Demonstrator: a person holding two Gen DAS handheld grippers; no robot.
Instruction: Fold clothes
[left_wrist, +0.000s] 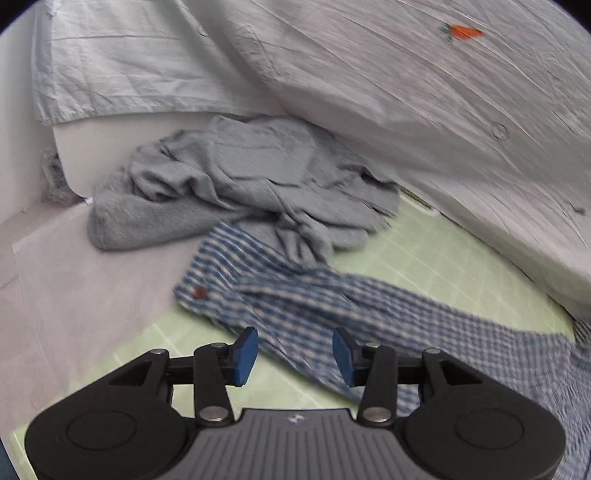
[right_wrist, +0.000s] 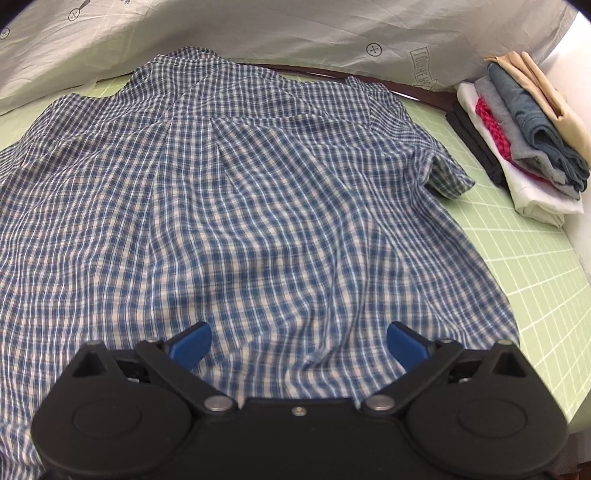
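Observation:
A blue and white checked shirt (right_wrist: 236, 206) lies spread back-up on the green grid mat (right_wrist: 532, 258). My right gripper (right_wrist: 297, 345) is open just above its lower hem, empty. In the left wrist view a sleeve of the same shirt (left_wrist: 332, 306) stretches across the mat, with a brown button near its cuff. My left gripper (left_wrist: 295, 354) is open over the sleeve's near edge, with the cloth between its blue pads and not pinched.
A crumpled grey garment (left_wrist: 236, 188) lies beyond the sleeve. A white sheet with a carrot print (left_wrist: 424, 81) drapes behind. A stack of folded clothes (right_wrist: 524, 129) sits at the mat's far right. A white patterned sheet (right_wrist: 258, 26) lies behind the shirt.

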